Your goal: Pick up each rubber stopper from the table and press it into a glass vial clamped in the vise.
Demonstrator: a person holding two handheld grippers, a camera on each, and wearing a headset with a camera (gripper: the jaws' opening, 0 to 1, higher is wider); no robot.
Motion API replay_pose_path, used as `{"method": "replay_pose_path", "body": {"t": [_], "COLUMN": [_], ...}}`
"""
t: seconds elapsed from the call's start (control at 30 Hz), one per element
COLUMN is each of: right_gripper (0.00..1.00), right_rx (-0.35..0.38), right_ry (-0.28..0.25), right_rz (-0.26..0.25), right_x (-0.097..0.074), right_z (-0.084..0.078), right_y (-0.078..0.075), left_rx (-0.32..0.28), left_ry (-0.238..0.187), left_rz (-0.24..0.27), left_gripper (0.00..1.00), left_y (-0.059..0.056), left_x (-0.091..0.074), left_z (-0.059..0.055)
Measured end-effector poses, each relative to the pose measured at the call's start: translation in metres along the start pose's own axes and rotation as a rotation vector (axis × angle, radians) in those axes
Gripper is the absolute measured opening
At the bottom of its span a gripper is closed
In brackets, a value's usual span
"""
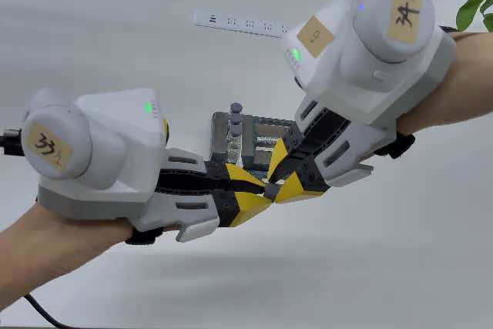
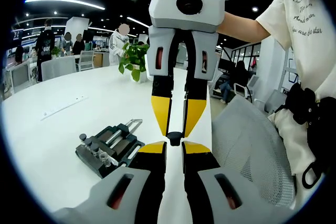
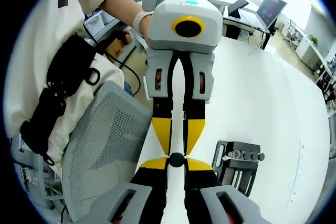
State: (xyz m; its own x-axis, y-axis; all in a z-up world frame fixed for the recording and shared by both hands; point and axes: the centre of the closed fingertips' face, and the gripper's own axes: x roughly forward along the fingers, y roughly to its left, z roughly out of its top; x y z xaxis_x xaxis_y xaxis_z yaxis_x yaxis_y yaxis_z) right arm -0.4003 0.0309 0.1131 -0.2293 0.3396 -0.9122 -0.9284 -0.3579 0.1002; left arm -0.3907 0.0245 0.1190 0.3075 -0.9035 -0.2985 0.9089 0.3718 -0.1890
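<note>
step: stopper handover or re-grip, tip to tip in the air, just in front of the vise (image 1: 258,130), above the table (image 1: 370,267)
stopper in hand: small dark stopper (image 3: 176,159) sits between the tips of the right gripper (image 3: 176,165), pinched there
left gripper: left gripper (image 2: 175,150) points nose-on at the same stopper, jaws a narrow gap apart – cannot tell if it grips too or only touches
doing it well: one gripper should let go only when the other has a firm pinch; the stopper should be held by its wide end with the narrow end free and pointing down; it should come down square over an open vial mouth and be pressed straight, since a tilted push may jam or crack the glass
vise: on the table, holding a row of vials (image 2: 97,149) upright
count, grippers: two
count, vise: one
count, vials: about four – exact number too small to tell
count, stoppers: two seen, one in grip, one already in the end vial (image 1: 236,110)
</note>
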Motion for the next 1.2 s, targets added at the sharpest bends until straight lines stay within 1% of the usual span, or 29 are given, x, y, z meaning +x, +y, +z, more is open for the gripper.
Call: {"method": "replay_pose_path", "body": {"t": [0.1,0.17,0.2,0.23,0.3,0.33,0.4,0.5,0.53,0.6,0.63,0.67,0.7,0.73,0.8,0.83,0.9,0.97,1.03,1.13,1.2], "right_gripper": [0.07,0.07,0.07,0.07,0.07,0.07,0.07,0.07,0.07,0.07,0.07,0.07,0.07,0.07,0.07,0.07,0.07,0.07,0.07,0.07,0.07], "right_rx": [0.009,0.012,0.011,0.013,0.019,0.021,0.024,0.042,0.049,0.046,0.049,0.051,0.053,0.057,0.051,0.055,0.058,0.056,0.056,0.059,0.059], "right_ry": [-0.001,0.005,0.008,0.01,0.008,0.006,0.007,0.008,0.01,0.013,0.017,0.019,0.018,0.022,0.035,0.049,0.06,0.066,0.073,0.082,0.099], "right_rz": [-0.004,-0.005,-0.011,-0.01,-0.012,-0.012,-0.018,-0.016,-0.007,-0.016,-0.015,-0.018,-0.018,-0.018,-0.026,-0.031,-0.025,-0.029,-0.024,-0.02,0.005], "right_x": [0.0,0.002,0.002,0.003,0.004,0.005,0.005,0.008,0.008,0.011,0.011,0.012,0.012,0.014,0.017,0.018,0.022,0.024,0.027,0.029,0.031], "right_z": [-0.001,-0.003,-0.004,-0.005,-0.005,-0.005,-0.007,-0.01,-0.011,-0.013,-0.014,-0.015,-0.016,-0.017,-0.021,-0.024,-0.028,-0.031,-0.034,-0.037,-0.04], "right_y": [-0.001,-0.002,-0.003,-0.004,-0.005,-0.006,-0.009,-0.012,-0.011,-0.013,-0.014,-0.015,-0.016,-0.018,-0.021,-0.023,-0.025,-0.028,-0.032,-0.038,-0.038], "left_rx": [-0.007,-0.01,-0.011,-0.016,-0.023,-0.036,-0.035,-0.044,-0.05,-0.056,-0.057,-0.061,-0.066,-0.074,-0.074,-0.08,-0.103,-0.107,-0.112,-0.125,-0.129], "left_ry": [0.004,0.014,0.017,0.024,0.029,0.031,0.029,0.042,0.046,0.057,0.061,0.071,0.077,0.082,0.077,0.084,0.09,0.091,0.092,0.092,0.092], "left_rz": [0.015,0.041,0.053,0.072,0.091,0.116,0.148,0.188,0.197,0.206,0.22,0.24,0.248,0.264,0.314,0.316,0.339,0.341,0.351,0.364,0.367], "left_gripper": [0.18,0.27,0.33,0.37,0.45,0.49,0.61,0.73,0.75,0.78,0.8,0.83,0.88,0.91,0.99,0.99,0.99,0.99,0.99,0.99,0.99], "left_y": [0.002,0.006,0.008,0.011,0.016,0.021,0.027,0.035,0.037,0.039,0.041,0.045,0.047,0.05,0.059,0.06,0.064,0.067,0.072,0.073,0.072], "left_x": [-0.001,-0.002,-0.002,-0.002,-0.003,-0.005,-0.007,-0.01,-0.011,-0.013,-0.014,-0.016,-0.017,-0.019,-0.023,-0.025,-0.028,-0.031,-0.036,-0.039,-0.039], "left_z": [-0.002,-0.006,-0.007,-0.01,-0.014,-0.016,-0.019,-0.025,-0.026,-0.031,-0.032,-0.036,-0.038,-0.041,-0.043,-0.045,-0.048,-0.05,-0.054,-0.056,-0.057]}}
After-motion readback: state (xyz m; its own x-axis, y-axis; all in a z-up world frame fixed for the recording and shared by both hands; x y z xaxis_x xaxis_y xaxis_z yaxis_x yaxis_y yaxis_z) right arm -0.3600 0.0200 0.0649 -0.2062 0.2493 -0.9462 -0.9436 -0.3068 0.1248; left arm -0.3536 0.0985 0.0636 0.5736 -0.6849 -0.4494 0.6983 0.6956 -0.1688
